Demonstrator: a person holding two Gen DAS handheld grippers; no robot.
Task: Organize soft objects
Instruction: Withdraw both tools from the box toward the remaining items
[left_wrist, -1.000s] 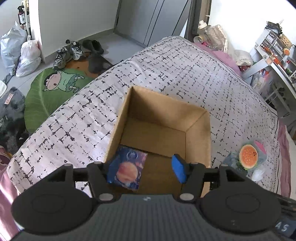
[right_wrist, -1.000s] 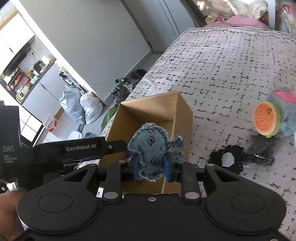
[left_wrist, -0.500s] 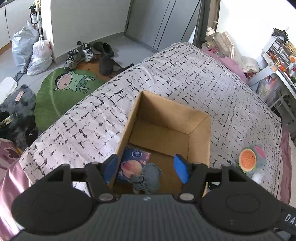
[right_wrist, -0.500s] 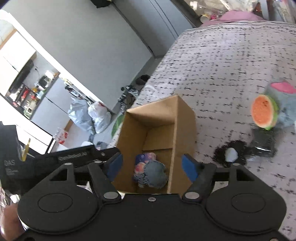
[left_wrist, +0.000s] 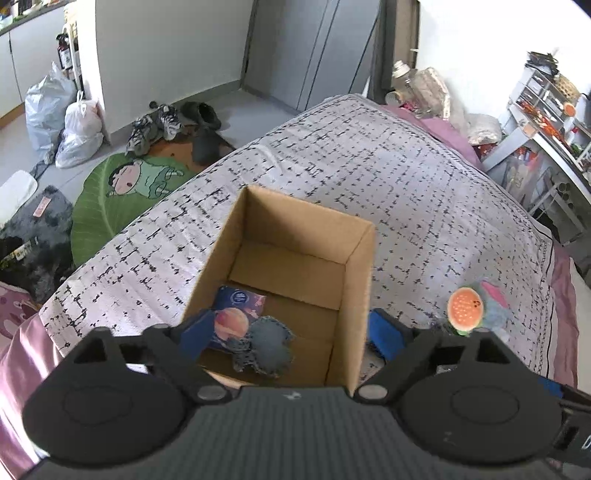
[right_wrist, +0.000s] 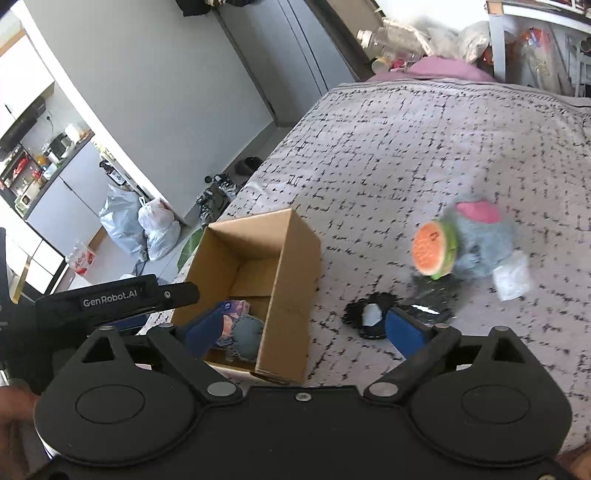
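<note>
An open cardboard box (left_wrist: 360, 266) stands on the patterned bedspread (left_wrist: 406, 177); it also shows in the right wrist view (right_wrist: 291, 280). Inside lie a denim soft toy (left_wrist: 267, 349), also in the right wrist view (right_wrist: 245, 334), and a dark planet-print packet (left_wrist: 236, 312). A grey plush holding a watermelon slice (left_wrist: 466, 309) lies right of the box, seen too in the right wrist view (right_wrist: 465, 245). A black frilly item (right_wrist: 371, 318) lies beside it. My left gripper (left_wrist: 290, 334) is open above the box. My right gripper (right_wrist: 303, 332) is open and empty above the box's right wall.
A green cartoon rug (left_wrist: 122, 188), shoes (left_wrist: 155, 127) and plastic bags (left_wrist: 70, 118) lie on the floor left of the bed. Cluttered shelves (left_wrist: 546, 122) stand at the right. The left gripper's body (right_wrist: 122, 299) shows at the left of the right wrist view.
My right gripper opened and let the denim toy fall into the box, then drew back and to the right. My left gripper has risen and opened wider.
</note>
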